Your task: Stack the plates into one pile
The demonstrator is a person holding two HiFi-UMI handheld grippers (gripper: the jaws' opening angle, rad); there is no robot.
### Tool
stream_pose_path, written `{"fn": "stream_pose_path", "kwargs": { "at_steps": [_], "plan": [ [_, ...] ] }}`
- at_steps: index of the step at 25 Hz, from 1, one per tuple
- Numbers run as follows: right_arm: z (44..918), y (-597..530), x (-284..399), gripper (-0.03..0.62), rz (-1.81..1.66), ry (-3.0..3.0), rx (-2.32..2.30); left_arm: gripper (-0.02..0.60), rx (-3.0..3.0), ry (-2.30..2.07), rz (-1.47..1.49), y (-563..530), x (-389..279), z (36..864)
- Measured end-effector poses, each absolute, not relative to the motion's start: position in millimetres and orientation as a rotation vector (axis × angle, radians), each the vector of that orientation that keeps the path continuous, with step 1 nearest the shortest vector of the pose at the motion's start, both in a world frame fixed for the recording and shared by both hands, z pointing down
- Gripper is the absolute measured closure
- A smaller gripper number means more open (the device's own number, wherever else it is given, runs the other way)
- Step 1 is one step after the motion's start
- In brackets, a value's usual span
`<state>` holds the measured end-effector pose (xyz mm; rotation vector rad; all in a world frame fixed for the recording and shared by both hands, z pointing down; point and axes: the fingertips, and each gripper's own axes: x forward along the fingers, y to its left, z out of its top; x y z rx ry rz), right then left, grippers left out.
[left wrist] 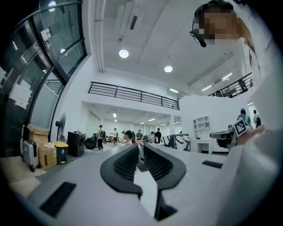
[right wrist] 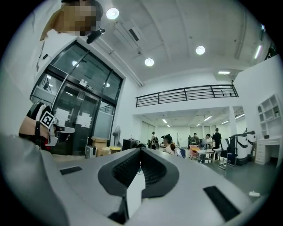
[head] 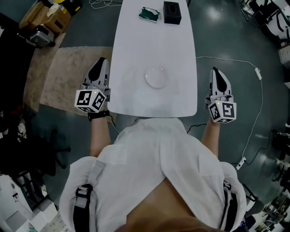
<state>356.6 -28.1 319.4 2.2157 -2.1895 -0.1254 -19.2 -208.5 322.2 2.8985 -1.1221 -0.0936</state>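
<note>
In your head view a black box (head: pixel 172 12) and a green packet (head: pixel 149 14) sit at the far end of the white table (head: pixel 154 41), the clear round plates (head: pixel 157 77) lie at its near middle between your left gripper (head: pixel 101 61) and right gripper (head: pixel 215 70), and each gripper view shows jaws closed together, holding nothing.

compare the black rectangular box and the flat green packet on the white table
The black rectangular box is blocky and raised; the flat green packet lies low. The box sits square to the white table, the packet askew. Both rest at the table's far end, close together, beyond the clear plate.
</note>
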Motion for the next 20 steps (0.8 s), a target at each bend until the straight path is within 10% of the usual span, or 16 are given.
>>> {"fn": "stream_pose_path", "kwargs": {
  "at_steps": [20],
  "plan": [
    [310, -19, 348, 0.568, -0.178, -2.217, 2.19, 0.537, 2.907, -1.114, -0.127, -192, -22, 313]
  ]
}}
